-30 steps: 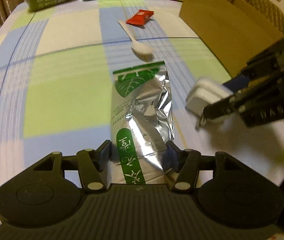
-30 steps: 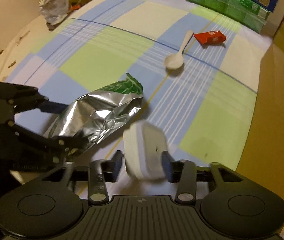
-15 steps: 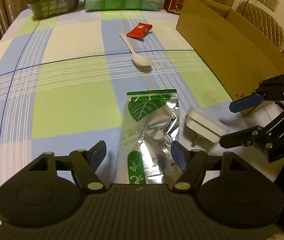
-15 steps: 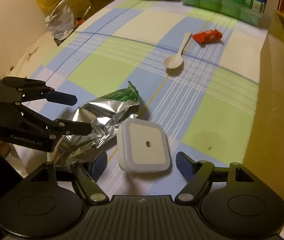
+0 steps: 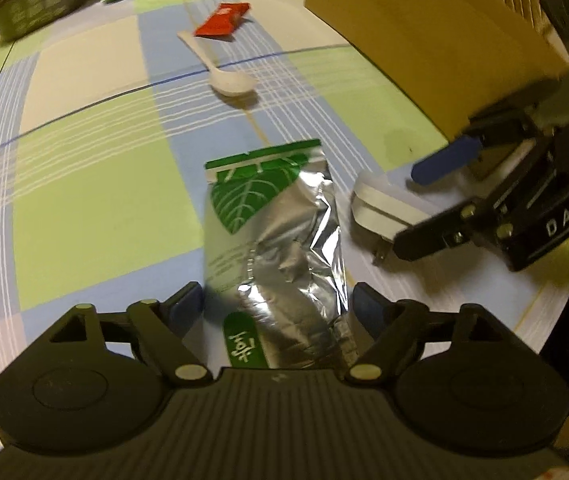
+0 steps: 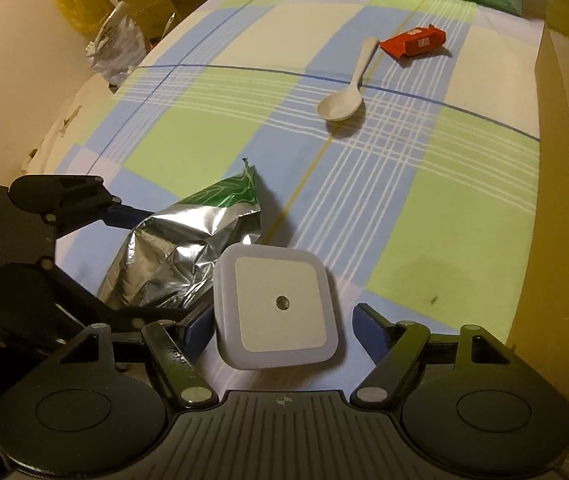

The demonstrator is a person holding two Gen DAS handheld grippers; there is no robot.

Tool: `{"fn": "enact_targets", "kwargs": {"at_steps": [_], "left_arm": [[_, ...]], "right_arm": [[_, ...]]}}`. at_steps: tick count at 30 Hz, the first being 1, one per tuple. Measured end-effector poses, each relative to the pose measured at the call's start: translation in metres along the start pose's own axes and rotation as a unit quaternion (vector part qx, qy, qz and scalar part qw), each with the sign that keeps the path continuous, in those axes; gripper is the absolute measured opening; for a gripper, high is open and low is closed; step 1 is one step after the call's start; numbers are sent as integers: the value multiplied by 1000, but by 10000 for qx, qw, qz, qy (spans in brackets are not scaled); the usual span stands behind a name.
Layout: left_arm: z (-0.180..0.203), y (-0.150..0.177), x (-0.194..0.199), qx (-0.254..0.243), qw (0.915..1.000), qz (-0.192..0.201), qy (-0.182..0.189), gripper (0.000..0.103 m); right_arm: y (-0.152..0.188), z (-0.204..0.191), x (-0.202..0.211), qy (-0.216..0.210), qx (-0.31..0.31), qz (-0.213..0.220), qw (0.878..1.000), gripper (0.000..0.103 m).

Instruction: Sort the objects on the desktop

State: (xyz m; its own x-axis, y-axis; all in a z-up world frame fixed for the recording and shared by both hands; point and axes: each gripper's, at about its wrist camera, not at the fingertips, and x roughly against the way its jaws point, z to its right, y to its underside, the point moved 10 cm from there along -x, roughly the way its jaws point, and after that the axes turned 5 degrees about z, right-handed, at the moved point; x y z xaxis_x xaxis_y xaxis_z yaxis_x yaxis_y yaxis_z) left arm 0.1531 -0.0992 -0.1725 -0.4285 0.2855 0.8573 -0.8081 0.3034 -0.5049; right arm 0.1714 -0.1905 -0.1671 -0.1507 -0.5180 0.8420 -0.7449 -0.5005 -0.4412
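foil tea pouch (image 5: 276, 236) is straddled, untouched, by opening left gripper (image 5: 274, 304); square plug-in night light (image 6: 278, 304) is flanked by released right gripper (image 6: 280, 320) nr tablecloth's (image 6: 212, 136) front edge.

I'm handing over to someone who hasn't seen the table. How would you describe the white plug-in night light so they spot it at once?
Start at the tall cardboard box on the checked tablecloth. Near its front corner a crumpled silver and green pouch lies flat, and the night light sits right beside it. It is the only white rounded square, with a small dark dot at its centre.
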Motion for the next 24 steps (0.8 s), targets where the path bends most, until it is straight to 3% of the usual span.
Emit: {"fn": "enact_targets", "kwargs": {"at_steps": [7, 16, 19, 21, 24], "left_arm": [[2, 2, -9, -269, 9989, -117, -359, 80], [-6, 0, -1, -175, 9995, -102, -242, 63], [-5, -1, -3, -247, 9993, -125, -269, 66], [-4, 0, -5, -328, 9989, -156, -311, 73], [-4, 0, -9, -377, 9983, -188, -406, 81]], "right_arm": [[2, -1, -2, -76, -116, -2, 9999, 73], [-1, -3, -10, -141, -176, -67, 9997, 73], [0, -3, -11, -140, -200, -57, 9997, 70], [0, -2, -11, -74, -235, -14, 9997, 64], [2, 0, -9, -22, -269, 24, 9996, 63]]}}
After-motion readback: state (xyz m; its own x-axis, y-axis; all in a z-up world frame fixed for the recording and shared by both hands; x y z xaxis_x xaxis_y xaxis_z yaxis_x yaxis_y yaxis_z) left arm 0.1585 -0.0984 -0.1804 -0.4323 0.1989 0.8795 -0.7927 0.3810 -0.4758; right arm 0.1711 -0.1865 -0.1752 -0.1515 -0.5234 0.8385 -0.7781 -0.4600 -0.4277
